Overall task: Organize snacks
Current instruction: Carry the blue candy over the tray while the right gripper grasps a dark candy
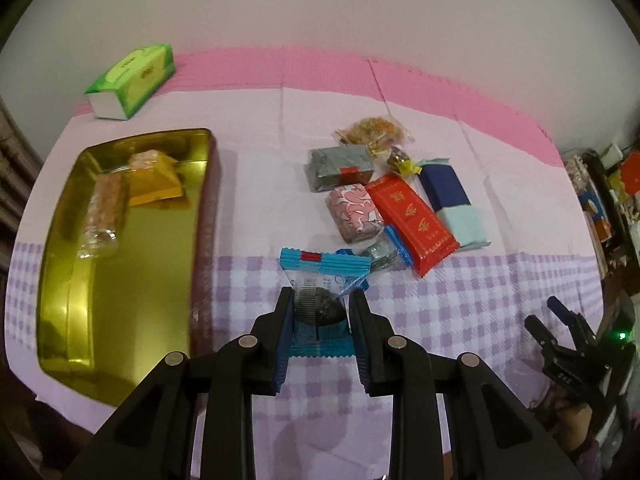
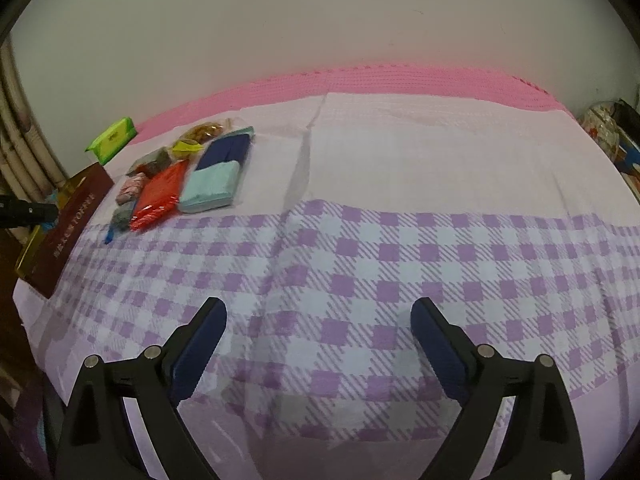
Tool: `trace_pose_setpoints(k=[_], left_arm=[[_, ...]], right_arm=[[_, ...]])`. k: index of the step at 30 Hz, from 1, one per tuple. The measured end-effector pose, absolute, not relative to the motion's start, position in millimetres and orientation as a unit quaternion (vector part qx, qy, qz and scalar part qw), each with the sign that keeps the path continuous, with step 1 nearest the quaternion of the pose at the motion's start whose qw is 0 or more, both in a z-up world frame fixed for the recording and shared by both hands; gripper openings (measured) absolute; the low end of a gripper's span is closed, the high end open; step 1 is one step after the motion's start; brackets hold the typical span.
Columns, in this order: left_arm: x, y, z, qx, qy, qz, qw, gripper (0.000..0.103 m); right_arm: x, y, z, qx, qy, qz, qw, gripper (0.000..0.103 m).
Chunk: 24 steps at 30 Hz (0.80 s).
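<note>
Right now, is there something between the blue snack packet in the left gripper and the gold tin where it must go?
Only the tin's own side. The left gripper holds the blue snack packet beside the gold tin, whose dark red wall faces it. The cloth between them is bare. Inside, a clear tube and a yellow packet lie at the far end.

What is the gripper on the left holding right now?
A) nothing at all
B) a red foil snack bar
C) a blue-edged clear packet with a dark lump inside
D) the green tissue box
C: the left gripper is shut on the blue-edged clear packet above the checked cloth, apart from the snack pile.
</note>
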<state>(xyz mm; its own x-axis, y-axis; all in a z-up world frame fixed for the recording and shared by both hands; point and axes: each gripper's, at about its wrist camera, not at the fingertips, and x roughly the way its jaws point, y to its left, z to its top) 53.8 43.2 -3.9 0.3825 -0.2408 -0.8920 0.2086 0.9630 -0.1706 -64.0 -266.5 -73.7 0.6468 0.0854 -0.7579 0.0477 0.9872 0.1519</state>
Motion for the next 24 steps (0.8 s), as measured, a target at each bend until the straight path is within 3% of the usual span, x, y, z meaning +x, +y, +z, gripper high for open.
trace_pose_setpoints(k=[6,12,18,24], left_arm=[[42,65,11,-0.017,0.516,-0.125,0.847,0.028],[35,89,19,-0.03,0.502,-0.118,0.857,0.028],[37,114,19,-0.048,0.5,-0.107,0.858,0.028],[40,136,22,-0.062,0.488,-0.093,0.866,0.028]], right_arm=[[-61,-229,-56,0.104,0.417,0.091,0.898,0.082],[-29,-148,-42,0.075,0.421,0.216,0.878,0.055],[17,-89,-45,-0.038,0.436,0.284,0.853,0.046],[58,-72,-54,-0.139,0.47,0.318,0.812,0.045]])
